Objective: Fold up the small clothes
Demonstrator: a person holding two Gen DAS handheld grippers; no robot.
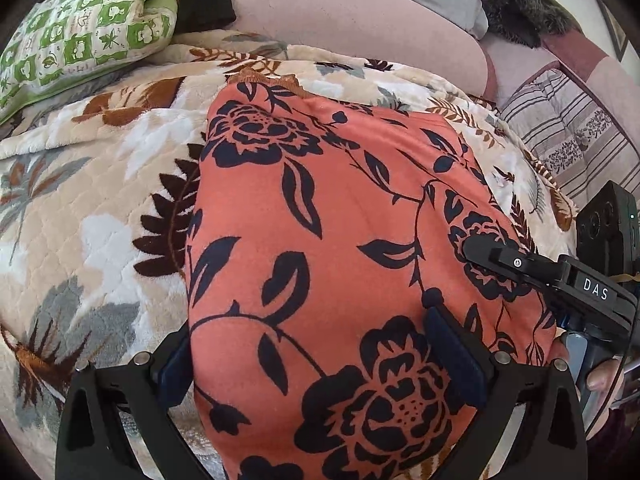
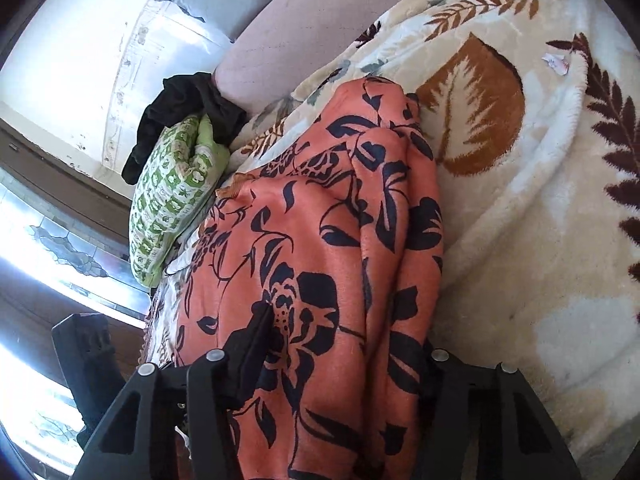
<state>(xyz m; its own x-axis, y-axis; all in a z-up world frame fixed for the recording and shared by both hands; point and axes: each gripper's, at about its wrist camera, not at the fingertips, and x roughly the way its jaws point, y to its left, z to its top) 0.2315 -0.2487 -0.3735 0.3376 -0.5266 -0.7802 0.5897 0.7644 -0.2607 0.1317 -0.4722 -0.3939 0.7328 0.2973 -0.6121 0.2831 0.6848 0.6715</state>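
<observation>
An orange garment with dark navy flowers (image 1: 328,232) lies folded on the leaf-patterned blanket (image 1: 88,184). My left gripper (image 1: 316,360) is open, its two fingers wide apart at the garment's near end, one finger (image 1: 452,356) resting on the cloth. My right gripper (image 1: 480,246) comes in from the right and rests on the garment's right edge. In the right wrist view the garment (image 2: 344,248) fills the middle; my right gripper (image 2: 340,344) straddles its near end with the fingers apart, the left finger (image 2: 256,336) on the cloth, the right one hidden behind a fold.
A green and white patterned pillow (image 1: 80,36) lies at the blanket's far left, with a black cloth (image 2: 188,108) beside it. A pink bolster (image 1: 360,24) runs along the back. A striped cushion (image 1: 568,140) sits at the right. The bed edge and floor (image 2: 60,248) show left in the right wrist view.
</observation>
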